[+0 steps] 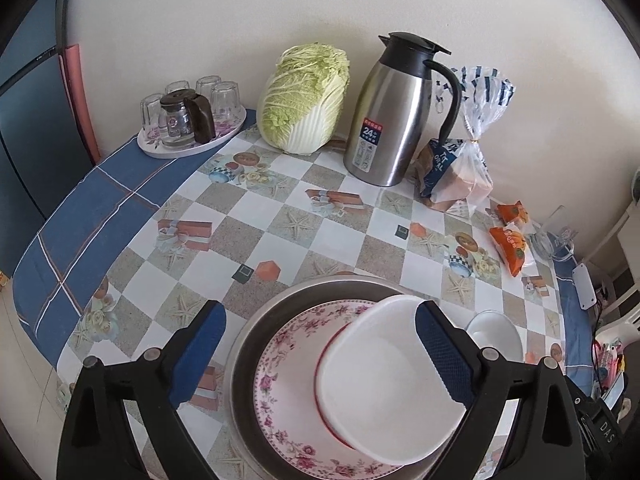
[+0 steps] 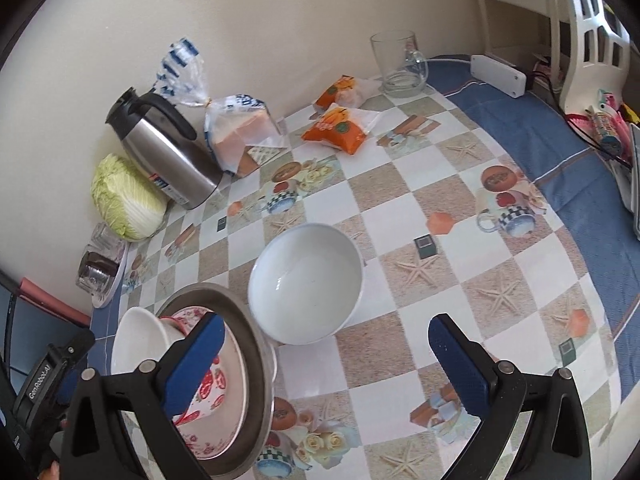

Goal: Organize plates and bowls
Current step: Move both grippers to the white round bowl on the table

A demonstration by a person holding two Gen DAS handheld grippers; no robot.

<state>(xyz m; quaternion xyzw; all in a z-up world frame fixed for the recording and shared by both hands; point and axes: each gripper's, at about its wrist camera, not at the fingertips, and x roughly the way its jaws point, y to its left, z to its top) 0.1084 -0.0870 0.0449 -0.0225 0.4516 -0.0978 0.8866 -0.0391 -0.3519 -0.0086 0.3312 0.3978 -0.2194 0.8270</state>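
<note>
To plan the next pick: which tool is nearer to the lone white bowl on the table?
Right. The right tool is open just before the white bowl; the left tool is over the stacked dishes beside it.

Steel tray [image 1: 256, 328]: near rim runs off the bottom edge in the left wrist view. Floral plate [image 1: 288, 360] on it is part-covered by the red-rimmed white bowl [image 1: 384, 380], and that bowl's right side sits behind a blue finger pad [image 1: 444, 356]. White bowl [image 1: 496, 334] beyond the pad shows only as a sliver. Thermos label [image 1: 372, 132]: small print unreadable. Bread bag [image 1: 452, 172] lettering is cut by folds. In the right wrist view, the upturned glasses [image 2: 102, 258] are squashed at the fisheye edge, count unclear. Clutter by the white chair [image 2: 596, 52] is too small to identify.
</note>
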